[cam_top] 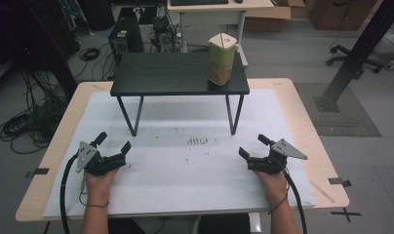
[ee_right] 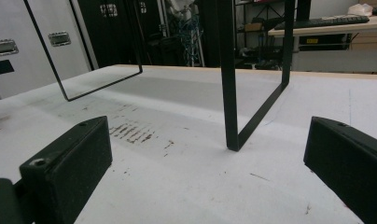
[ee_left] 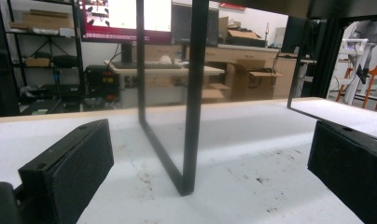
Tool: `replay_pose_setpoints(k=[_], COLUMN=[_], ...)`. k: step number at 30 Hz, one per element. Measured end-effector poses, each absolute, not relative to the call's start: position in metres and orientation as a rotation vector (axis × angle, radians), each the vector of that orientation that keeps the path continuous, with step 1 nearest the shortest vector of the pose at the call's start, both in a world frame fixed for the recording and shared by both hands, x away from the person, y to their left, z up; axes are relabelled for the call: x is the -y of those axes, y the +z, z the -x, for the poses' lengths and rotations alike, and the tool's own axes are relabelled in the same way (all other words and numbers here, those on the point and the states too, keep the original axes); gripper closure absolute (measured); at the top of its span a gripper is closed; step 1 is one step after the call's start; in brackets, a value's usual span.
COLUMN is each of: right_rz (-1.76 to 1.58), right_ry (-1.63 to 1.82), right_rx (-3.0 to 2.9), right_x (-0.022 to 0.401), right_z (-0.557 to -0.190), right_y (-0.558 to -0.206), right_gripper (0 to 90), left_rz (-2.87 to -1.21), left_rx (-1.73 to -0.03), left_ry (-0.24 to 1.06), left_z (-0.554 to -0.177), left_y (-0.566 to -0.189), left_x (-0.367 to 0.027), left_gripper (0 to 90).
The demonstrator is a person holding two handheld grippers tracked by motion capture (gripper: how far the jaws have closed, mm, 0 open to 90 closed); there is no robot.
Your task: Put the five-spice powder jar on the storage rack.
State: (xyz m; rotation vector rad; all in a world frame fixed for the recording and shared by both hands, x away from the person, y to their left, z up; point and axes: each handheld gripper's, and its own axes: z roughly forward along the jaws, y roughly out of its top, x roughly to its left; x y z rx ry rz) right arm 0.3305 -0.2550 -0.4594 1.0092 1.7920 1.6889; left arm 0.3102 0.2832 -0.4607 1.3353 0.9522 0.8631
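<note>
A small black stand (cam_top: 175, 74) sits at the back of the white mat (cam_top: 185, 170), raised on thin black legs. On its right end stands a tall beige and olive carton (cam_top: 221, 58), upright. My left gripper (cam_top: 113, 141) rests on the mat at front left, open and empty, facing the stand's left leg (ee_left: 192, 93). At front right my right gripper (cam_top: 254, 145) is open and empty too, facing the right leg (ee_right: 227, 74). A hand holds each gripper.
The mat covers a light wooden table (cam_top: 302, 112) and carries dark scuff marks (cam_top: 198, 141) near the middle. Beyond the table are a desk, computer towers, cables on the floor and a black frame post (cam_top: 356, 53) at right.
</note>
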Motion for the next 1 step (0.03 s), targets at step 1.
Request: replay_pose_setpoints(k=[1], right_rz=[-1.008], right_ry=[1.691], right_rx=[-1.791], right_x=[0.2552], right_z=[-0.3312], right_y=[-0.4595], right_gripper=[0.5], left_rz=[-1.333], left_rx=[-0.954], left_ry=[0.861], left_z=[-0.3106], left_y=[-0.4608], left_x=[-0.2834], left_gripper=[0.4])
